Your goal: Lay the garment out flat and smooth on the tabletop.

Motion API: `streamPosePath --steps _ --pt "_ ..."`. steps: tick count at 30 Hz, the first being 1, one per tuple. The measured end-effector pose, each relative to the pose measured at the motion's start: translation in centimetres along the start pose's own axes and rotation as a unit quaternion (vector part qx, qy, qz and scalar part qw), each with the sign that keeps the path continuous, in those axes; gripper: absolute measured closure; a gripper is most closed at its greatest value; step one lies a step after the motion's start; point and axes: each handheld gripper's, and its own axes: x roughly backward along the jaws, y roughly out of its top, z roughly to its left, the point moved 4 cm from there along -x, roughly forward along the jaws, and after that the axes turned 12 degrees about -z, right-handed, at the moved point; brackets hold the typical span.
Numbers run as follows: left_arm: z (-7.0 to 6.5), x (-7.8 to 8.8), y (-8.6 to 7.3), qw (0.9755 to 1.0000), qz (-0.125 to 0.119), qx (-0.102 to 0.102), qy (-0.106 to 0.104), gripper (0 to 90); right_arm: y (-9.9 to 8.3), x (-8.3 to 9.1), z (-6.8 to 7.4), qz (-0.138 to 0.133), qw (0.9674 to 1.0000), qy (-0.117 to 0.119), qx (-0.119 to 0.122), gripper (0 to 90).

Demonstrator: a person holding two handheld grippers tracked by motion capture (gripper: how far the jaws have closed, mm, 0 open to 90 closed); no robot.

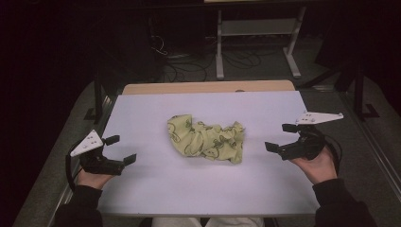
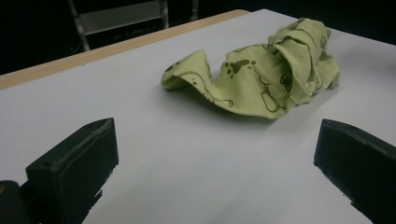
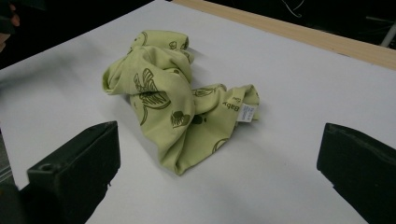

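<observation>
A crumpled yellow-green cloth (image 1: 206, 138) with dark printed figures lies bunched in the middle of the white table top (image 1: 156, 184). My left gripper (image 1: 121, 149) rests at the table's left edge, open, its jaws pointing toward the cloth (image 2: 261, 74) with bare table between them. At the right edge my right gripper (image 1: 281, 138) is open too, and it faces the cloth (image 3: 173, 100) from the other side. A small white label (image 3: 247, 113) sticks out of the cloth's near fold. Neither gripper touches the cloth.
A wooden strip (image 1: 208, 87) runs along the table's far edge. Behind it stand a white metal frame (image 1: 257, 33) and loose cables (image 1: 189, 64) on the floor. Dark stands flank the table on both sides.
</observation>
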Motion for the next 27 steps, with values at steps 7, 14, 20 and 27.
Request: streamPosePath --steps 7,14,20,27 --pt "-0.2 -0.9 1.2 0.9998 0.007 -0.013 -0.01 0.0 0.9 -0.2 -0.1 0.0 1.0 0.004 0.006 0.0" --pt "-0.4 -2.4 2.0 0.9993 0.021 -0.021 -0.021 0.0 1.7 -0.3 -0.2 -0.007 0.9999 0.013 0.001 0.0" --pt "-1.0 -3.8 3.3 0.9984 0.026 -0.036 -0.035 0.0 2.9 -1.1 0.1 0.004 0.9996 0.024 0.012 0.0" --pt "-1.5 -5.2 4.0 0.9977 0.027 -0.042 -0.045 0.0 3.8 -2.4 0.5 0.013 0.9991 0.034 0.024 0.0"
